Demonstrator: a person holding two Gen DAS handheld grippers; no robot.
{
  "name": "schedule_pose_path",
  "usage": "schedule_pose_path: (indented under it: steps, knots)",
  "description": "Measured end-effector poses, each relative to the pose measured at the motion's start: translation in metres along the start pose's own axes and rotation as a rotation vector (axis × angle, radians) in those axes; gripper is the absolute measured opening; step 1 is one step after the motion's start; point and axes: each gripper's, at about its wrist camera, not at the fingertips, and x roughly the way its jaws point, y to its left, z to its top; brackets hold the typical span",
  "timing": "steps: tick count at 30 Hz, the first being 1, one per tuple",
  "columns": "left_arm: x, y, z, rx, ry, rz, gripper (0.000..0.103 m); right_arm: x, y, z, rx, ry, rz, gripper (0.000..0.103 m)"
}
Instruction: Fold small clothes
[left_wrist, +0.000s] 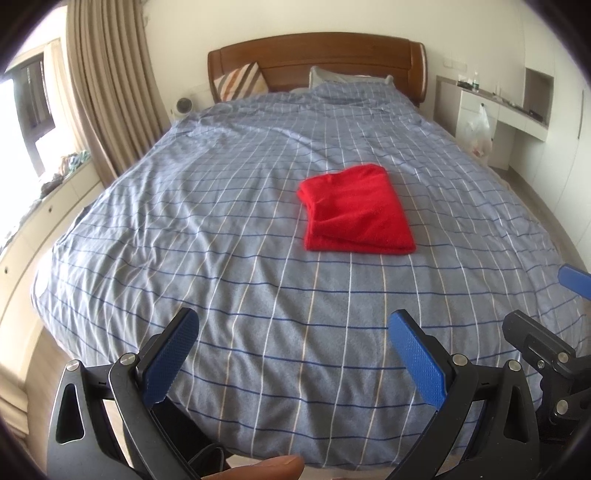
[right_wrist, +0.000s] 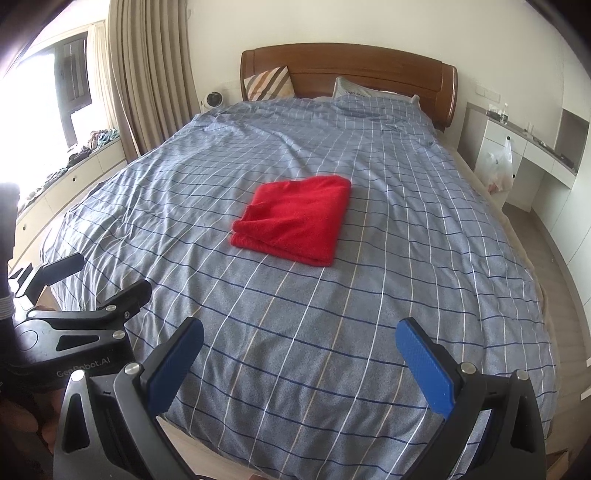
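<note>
— Item: red garment (left_wrist: 356, 210), folded into a rectangle, laid mid-bed on the checked blue duvet (left_wrist: 229, 229), nearer its right edge.

— Grippers?

— Left gripper (left_wrist: 295, 354) and right gripper (right_wrist: 299, 363): jaws spread wide, nothing held, both positioned at the foot edge.

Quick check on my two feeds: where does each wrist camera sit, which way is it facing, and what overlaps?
Left wrist: at the bed's foot, facing the brown wooden headboard; open left gripper in front, right gripper's parts at the right edge, a fingertip below.
Right wrist: beside it, same heading; open right gripper in front, left gripper at left.
Shared: folded red cloth lying untouched on the blue checked duvet.
</note>
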Motion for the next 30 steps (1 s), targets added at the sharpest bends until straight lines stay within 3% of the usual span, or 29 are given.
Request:
schedule_pose_path:
  steps: [23,30]
  knots:
    - [-0.019,-0.003,0.004,0.021,-0.05,0.013,0.103,-0.012,0.004,0.002,0.002,-0.001,0.021,0.102]
    - [-0.016,-0.006,0.006,0.033,-0.04,0.066,0.103,-0.015,0.002,0.005,0.008,-0.003,0.012,0.102]
